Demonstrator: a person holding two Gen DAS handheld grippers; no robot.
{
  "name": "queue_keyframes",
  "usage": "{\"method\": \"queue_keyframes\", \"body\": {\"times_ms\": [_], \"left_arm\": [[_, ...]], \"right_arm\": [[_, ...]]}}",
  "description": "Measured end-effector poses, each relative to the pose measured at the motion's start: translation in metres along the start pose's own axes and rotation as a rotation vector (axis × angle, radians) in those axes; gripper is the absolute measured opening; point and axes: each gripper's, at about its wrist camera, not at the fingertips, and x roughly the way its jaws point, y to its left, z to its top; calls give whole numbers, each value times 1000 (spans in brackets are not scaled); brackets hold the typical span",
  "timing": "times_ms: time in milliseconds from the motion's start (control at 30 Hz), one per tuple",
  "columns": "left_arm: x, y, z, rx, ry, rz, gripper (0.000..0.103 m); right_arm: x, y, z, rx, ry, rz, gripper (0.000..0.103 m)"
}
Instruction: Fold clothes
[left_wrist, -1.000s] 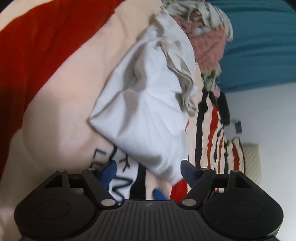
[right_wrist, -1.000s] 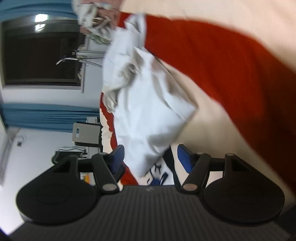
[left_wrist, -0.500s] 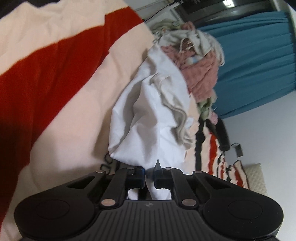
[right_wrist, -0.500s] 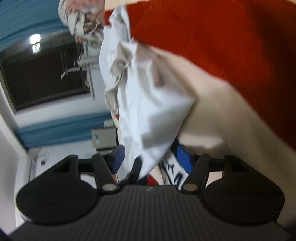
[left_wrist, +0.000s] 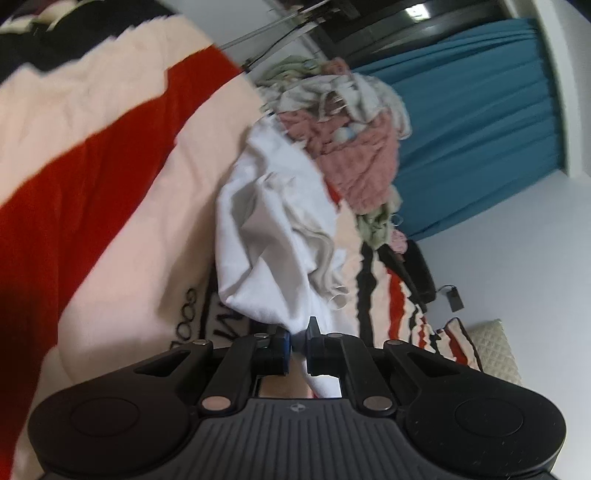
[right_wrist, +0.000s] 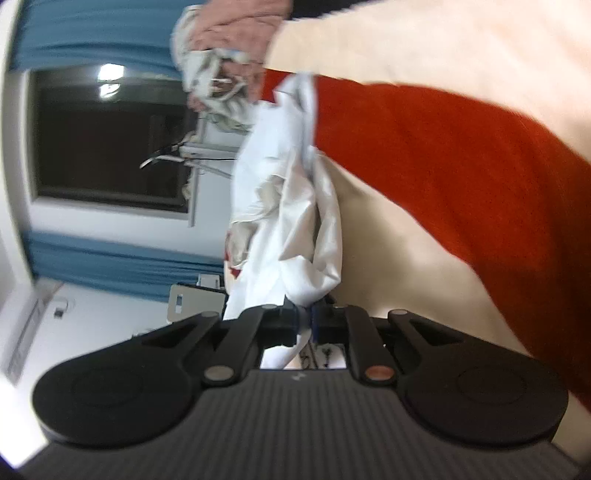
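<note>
white cloth fills the middle of both our views: a crumpled white garment (left_wrist: 269, 236) lying on a blanket (left_wrist: 110, 177) striped in cream and red.

in our left view, the left tongs (left_wrist: 297, 345) are pressed almost together, pinching the near corner of the garment. a fold of it runs down between the blue-lined fingers (left_wrist: 282, 347) and shows again just behind them. from that pinch the cloth rises away from us in loose ridges, with a greyish hem (left_wrist: 325, 258) curling along its right side. black lettering (left_wrist: 207, 317) on the blanket shows just left of the pinched corner.

in our right view, the right tongs (right_wrist: 303, 325) have just closed, and they too grip the garment (right_wrist: 291, 221): a bunched end is squeezed between the pads, with a tail of white hanging below them. the rest of the garment stretches straight ahead from the fingers, twisted and creased, with its far end against the red band of the blanket (right_wrist: 443, 166).

beyond the garment's far end sits a heap of clothes (left_wrist: 354, 147), pink and pale pieces tangled together, touching the white cloth or very nearly so. behind the heap hangs a blue curtain (left_wrist: 472, 110), and our right view also catches a dark window (right_wrist: 110, 136). that view is blurred, so finer detail of the grip is hard for us to make out.
</note>
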Motion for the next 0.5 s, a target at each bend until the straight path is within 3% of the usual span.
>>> {"method": "queue_keyframes", "body": {"times_ms": [300,500], "left_arm": [[-76,-32,-36,130,-59,-29,8],[-126,-35,-77,146,-17,-48,8]], "right_arm": [[-67,50,-29,-288,-53,51,9],[-122,54,-60,-364,-23,-1,9]]}}
